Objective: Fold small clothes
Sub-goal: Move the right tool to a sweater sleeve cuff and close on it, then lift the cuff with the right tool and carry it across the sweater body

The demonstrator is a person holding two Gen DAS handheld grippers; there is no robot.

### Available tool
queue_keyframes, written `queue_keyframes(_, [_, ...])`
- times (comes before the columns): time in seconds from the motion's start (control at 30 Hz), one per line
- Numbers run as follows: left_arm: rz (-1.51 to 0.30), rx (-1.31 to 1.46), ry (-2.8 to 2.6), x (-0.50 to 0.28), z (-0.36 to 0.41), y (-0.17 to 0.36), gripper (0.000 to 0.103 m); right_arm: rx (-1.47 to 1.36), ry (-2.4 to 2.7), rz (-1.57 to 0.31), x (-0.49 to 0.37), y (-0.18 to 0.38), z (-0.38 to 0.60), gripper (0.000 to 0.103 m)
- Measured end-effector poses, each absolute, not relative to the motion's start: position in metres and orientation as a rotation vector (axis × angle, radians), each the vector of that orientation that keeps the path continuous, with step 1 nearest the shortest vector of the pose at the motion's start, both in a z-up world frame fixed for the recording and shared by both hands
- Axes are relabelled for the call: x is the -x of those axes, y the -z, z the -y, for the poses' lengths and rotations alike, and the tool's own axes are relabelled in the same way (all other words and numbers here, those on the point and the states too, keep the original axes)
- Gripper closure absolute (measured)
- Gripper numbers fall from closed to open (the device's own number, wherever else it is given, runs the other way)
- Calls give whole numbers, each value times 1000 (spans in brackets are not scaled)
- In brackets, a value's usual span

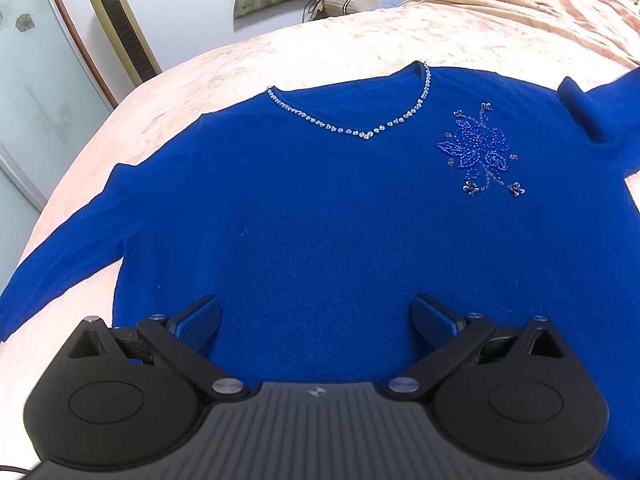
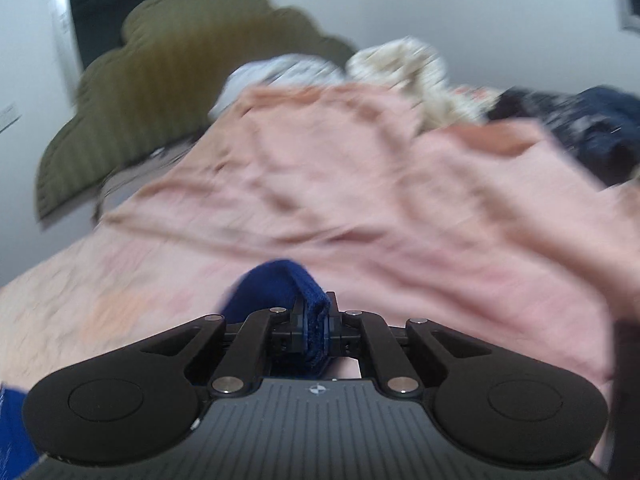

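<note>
A blue sweater (image 1: 320,220) lies face up and spread flat on a peach bedspread (image 1: 320,44), its beaded neckline (image 1: 360,128) ahead of the left gripper (image 1: 316,320) and its beaded flower (image 1: 480,152) ahead and to that gripper's right. The left gripper hangs over the lower body of the sweater with its jaws spread wide and nothing between them; it appears placed to steady or take the hem once the fold comes across. One sleeve (image 1: 60,248) runs out flat to its left. At its far right the other sleeve's cuff (image 1: 584,108) stands lifted off the bedspread.

The right gripper (image 2: 316,328) is clenched on a blue fabric edge (image 2: 280,284), which loops up just ahead of its fingers; this is judged to be that raised sleeve, held so it can be carried over the body.

Beyond the right gripper lie a rumpled pink blanket (image 2: 360,168), pale bundled cloths (image 2: 400,68), a dark garment (image 2: 592,128) to the right and an olive headboard (image 2: 160,92) to the left, all blurred. The blanket's edge lies near the sweater and could crowd the fold. A gold tower fan (image 1: 120,24) stands well clear.
</note>
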State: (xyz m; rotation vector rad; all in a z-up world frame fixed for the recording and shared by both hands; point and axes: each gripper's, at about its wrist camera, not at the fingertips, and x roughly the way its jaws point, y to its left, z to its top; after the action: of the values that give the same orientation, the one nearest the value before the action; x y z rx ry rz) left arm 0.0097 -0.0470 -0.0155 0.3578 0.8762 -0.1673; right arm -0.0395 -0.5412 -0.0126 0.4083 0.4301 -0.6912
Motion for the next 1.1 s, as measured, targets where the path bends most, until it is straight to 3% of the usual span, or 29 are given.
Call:
queue_keyframes(0.23, [-872, -351, 171, -9, 45, 15, 0, -515, 639, -446, 79, -24, 558, 97])
queue_keyframes(0.43, [-873, -336, 174, -9, 40, 14, 0, -706, 309, -533, 75, -11, 523, 96])
queue_keyframes(1.1, [-860, -284, 121, -9, 13, 8, 0, -1033, -392, -504, -31, -19, 339, 95])
